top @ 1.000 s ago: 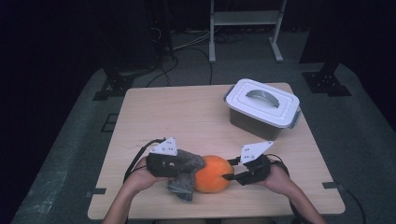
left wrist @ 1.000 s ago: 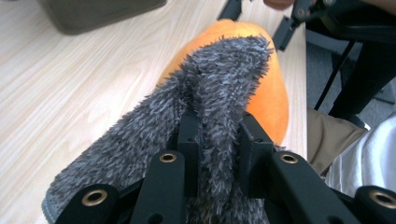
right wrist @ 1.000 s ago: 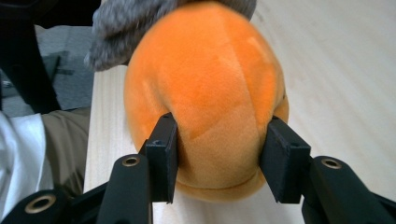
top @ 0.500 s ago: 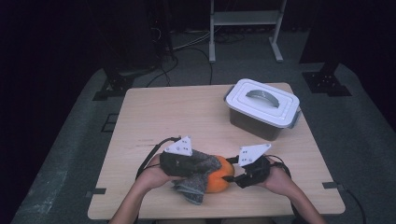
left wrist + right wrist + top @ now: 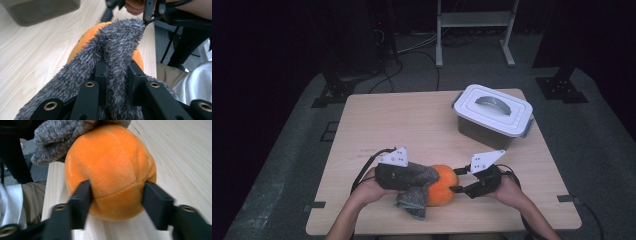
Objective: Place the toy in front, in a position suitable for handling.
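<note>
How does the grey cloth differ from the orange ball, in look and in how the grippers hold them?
The grey cloth is shaggy and limp, draped in folds; the orange ball is smooth plush, round and keeps its shape. The left gripper is shut on a pinched fold of the cloth; the right gripper has just been closing, its jaws on both sides of the ball. The cloth lies over the ball; the ball rests on the table. Both are soft fabric.
</note>
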Demonstrator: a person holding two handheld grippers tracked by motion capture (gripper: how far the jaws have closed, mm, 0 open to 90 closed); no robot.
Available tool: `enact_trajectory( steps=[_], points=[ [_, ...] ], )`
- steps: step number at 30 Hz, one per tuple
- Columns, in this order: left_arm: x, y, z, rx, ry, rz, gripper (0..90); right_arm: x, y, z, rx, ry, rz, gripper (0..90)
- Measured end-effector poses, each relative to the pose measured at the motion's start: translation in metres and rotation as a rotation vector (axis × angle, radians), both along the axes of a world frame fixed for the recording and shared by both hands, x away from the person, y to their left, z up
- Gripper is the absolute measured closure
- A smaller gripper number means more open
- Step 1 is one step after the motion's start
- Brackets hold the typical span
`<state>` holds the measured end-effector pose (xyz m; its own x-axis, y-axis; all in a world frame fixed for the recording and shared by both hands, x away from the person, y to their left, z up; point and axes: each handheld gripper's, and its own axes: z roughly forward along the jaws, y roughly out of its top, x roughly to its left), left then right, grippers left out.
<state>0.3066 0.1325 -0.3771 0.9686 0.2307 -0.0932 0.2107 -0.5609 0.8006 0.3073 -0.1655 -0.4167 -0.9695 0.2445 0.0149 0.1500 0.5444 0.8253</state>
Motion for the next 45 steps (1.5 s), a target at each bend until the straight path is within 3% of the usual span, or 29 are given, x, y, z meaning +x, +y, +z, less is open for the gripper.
enact_trajectory(
  steps=[2, 6, 13, 20, 23, 26, 32, 37, 40, 45],
  points=[
    [-0.001, -0.001, 0.002, 0.002, -0.009, 0.001, 74.0, -0.003, 0.001, 0.004, -0.014, -0.026, 0.003, 53.5],
    [-0.001, -0.005, 0.005, 0.07, -0.063, 0.027, 74.0, -0.013, 0.007, 0.014, -0.027, -0.086, 0.001, 58.6],
    [-0.004, -0.01, 0.01, 0.033, -0.059, 0.008, 74.0, -0.019, 0.012, 0.02, -0.032, -0.109, -0.002, 59.2],
    [-0.007, -0.032, 0.022, 0.03, -0.087, -0.043, 74.0, -0.023, 0.017, 0.02, -0.049, -0.114, 0.002, 59.2],
    [-0.008, -0.039, 0.022, 0.047, -0.092, -0.058, 74.0, -0.024, 0.018, 0.019, -0.055, -0.116, 0.012, 58.9],
    [-0.006, -0.036, 0.018, 0.033, -0.074, -0.056, 74.0, -0.022, 0.015, 0.019, -0.051, -0.104, 0.012, 55.2],
    [-0.006, -0.029, 0.014, 0.034, -0.058, -0.056, 74.0, -0.014, 0.01, 0.023, 0.002, -0.09, -0.013, 34.6],
    [-0.006, -0.032, 0.014, 0.037, -0.063, -0.063, 74.1, -0.01, 0.017, 0.018, -0.02, -0.075, 0.012, 27.1],
    [-0.005, -0.034, 0.013, 0.041, -0.069, -0.059, 74.0, -0.01, 0.026, 0.015, -0.043, -0.094, 0.021, 24.8],
    [-0.003, -0.031, 0.012, 0.028, -0.061, -0.05, 74.0, -0.007, 0.025, 0.012, -0.043, -0.084, 0.02, 46.0]
  ],
)
